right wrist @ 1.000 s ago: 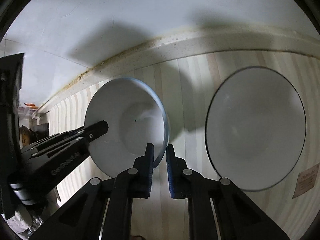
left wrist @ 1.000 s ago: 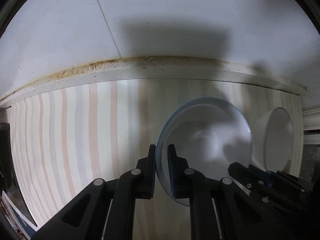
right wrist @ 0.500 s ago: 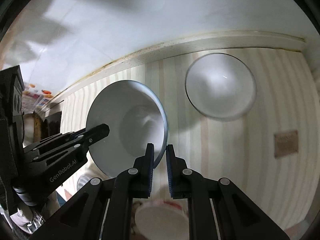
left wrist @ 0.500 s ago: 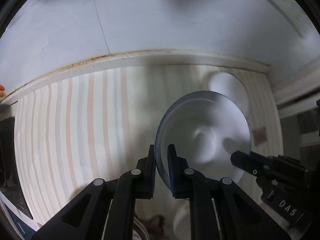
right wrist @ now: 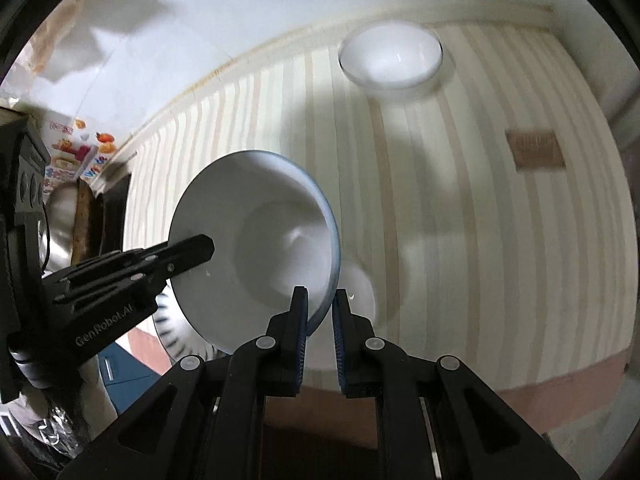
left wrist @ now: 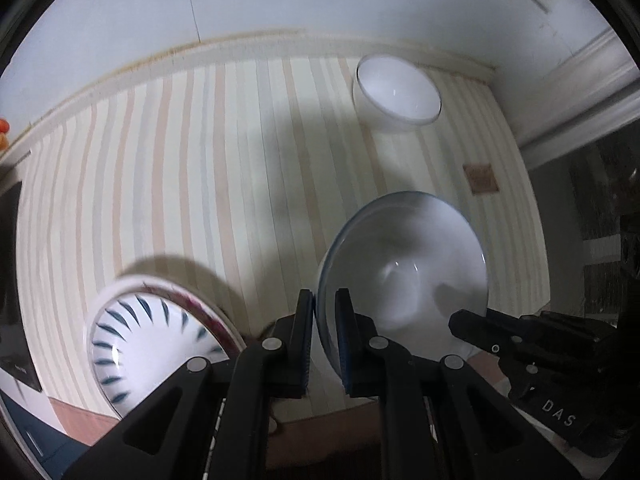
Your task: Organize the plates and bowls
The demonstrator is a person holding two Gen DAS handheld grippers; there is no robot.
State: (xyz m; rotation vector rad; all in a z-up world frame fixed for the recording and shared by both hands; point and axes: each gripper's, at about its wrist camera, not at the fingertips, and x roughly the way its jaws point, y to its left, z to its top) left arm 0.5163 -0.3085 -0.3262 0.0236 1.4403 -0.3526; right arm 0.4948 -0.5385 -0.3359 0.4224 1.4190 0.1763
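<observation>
Bowl [left wrist: 404, 276], white with a thin blue rim, hangs tilted above the striped surface [left wrist: 200, 160], its rim clamped on opposite sides by my left tongs [left wrist: 323, 320] and right tongs [right wrist: 320, 316]. Ahead lies open room; a plain white bowl [right wrist: 390, 56] sits near the far wall, a blue-patterned bowl [left wrist: 148, 344] below left.

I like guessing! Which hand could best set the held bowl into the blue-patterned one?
Probably left: left gripper grips the held bowl right beside the patterned bowl; right gripper is farther.
</observation>
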